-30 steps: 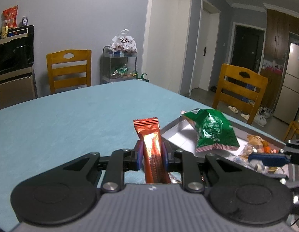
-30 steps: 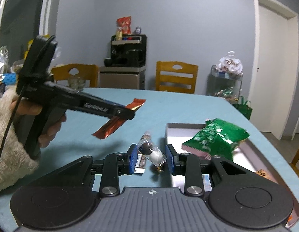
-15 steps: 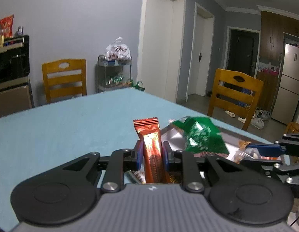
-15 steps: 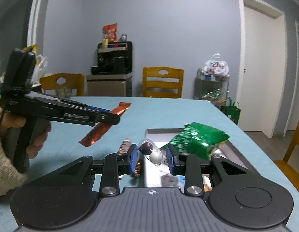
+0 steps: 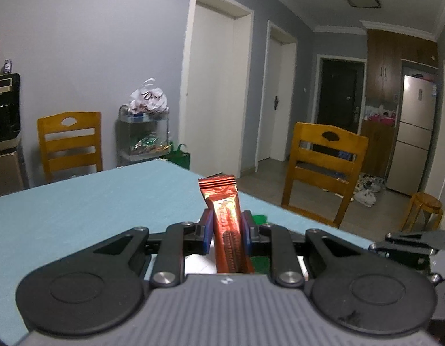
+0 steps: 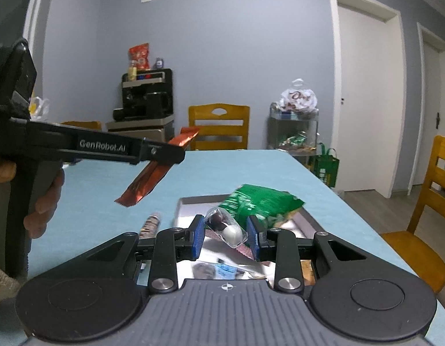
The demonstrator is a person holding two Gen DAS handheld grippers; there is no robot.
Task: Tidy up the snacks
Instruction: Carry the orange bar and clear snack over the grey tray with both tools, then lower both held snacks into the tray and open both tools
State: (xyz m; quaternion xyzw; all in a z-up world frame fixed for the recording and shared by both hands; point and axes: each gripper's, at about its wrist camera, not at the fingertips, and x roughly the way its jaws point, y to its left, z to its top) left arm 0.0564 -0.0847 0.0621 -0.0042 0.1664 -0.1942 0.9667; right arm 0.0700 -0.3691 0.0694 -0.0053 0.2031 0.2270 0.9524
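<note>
Currently the red snack bar (image 5: 225, 225) is clamped between the blue pads of the left gripper (image 5: 225, 227), whose jaws stand nearly closed on the wrapper; the bar points forward and slightly upward, clear of the counter (image 5: 78, 207). From the right wrist view the same bar (image 6: 153, 173) hangs tilted in the air, held near its upper end, above the counter to the left of the tray (image 6: 308, 216). The right gripper (image 6: 225, 232) holds a clear wrapped candy (image 6: 226, 226) with a dark and a pale piece inside; its jaws are narrowly spaced and press on the wrapper. That candy sits over the near part of the tray. A green snack bag (image 6: 262, 204) lies in the tray's far half. A small tube-shaped snack (image 6: 150, 223) lies on the counter just left of the tray. A hand (image 6: 45, 199) grips the left gripper's handle
</note>
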